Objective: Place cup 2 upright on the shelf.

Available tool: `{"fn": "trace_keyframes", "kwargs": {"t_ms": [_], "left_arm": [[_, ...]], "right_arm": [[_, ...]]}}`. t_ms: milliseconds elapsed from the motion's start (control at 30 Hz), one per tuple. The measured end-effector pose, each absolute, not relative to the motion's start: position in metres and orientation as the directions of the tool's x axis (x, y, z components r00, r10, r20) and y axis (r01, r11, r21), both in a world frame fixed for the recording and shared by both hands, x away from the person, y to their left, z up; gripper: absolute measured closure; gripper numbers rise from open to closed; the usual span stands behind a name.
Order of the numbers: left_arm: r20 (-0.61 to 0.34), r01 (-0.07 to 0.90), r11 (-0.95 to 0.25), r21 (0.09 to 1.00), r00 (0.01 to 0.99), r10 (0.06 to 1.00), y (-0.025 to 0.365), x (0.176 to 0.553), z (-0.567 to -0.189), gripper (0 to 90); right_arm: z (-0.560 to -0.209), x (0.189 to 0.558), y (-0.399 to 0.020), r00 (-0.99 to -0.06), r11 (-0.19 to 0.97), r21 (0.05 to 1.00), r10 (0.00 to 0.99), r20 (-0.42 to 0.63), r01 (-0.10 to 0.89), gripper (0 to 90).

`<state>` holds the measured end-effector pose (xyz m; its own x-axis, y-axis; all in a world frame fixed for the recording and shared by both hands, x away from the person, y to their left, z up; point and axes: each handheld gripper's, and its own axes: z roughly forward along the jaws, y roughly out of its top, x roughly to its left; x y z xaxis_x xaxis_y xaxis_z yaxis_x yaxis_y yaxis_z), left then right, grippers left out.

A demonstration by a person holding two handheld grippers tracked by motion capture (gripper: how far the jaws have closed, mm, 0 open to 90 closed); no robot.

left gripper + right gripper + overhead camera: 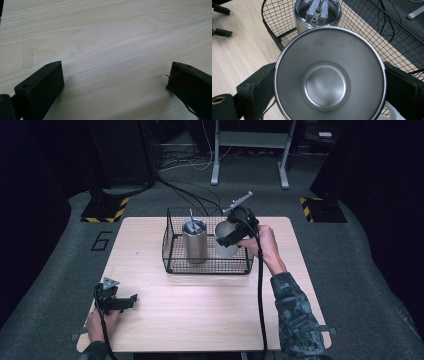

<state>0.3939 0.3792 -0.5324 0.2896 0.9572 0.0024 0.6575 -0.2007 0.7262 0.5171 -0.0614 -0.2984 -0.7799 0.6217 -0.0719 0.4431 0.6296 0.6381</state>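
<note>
A black wire basket (210,268) stands on the wooden table (200,315), toward the far side. In its left half a steel tumbler (195,242) stands upright with a clear lid and a metal piece on top. My right gripper (231,239) is shut on a bare steel cup (224,231), which it holds tilted over the basket's right half. In the right gripper view the cup's (327,82) open mouth faces the camera between both jaws, with the tumbler (318,12) behind it. My left gripper (131,301) rests open near the table's front left corner, nothing between its fingers (40,85).
The basket's rim (274,37) runs just under the held cup. Cables (195,195) and a metal stand's feet (250,175) lie on the grey floor beyond the table. Yellow-black marked bases (105,210) sit at both far sides.
</note>
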Motion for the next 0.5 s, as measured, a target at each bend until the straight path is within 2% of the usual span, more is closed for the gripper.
{"fn": "trace_keyframes", "kwargs": {"t_ms": [500], "left_arm": [[0.003,0.657,-0.201,0.726,0.290,0.957,0.379,0.394,-0.532,0.2]], "right_arm": [[-0.310,0.542,-0.060,-0.760,0.608,0.639,0.647,-0.055,0.471,5.5]]}}
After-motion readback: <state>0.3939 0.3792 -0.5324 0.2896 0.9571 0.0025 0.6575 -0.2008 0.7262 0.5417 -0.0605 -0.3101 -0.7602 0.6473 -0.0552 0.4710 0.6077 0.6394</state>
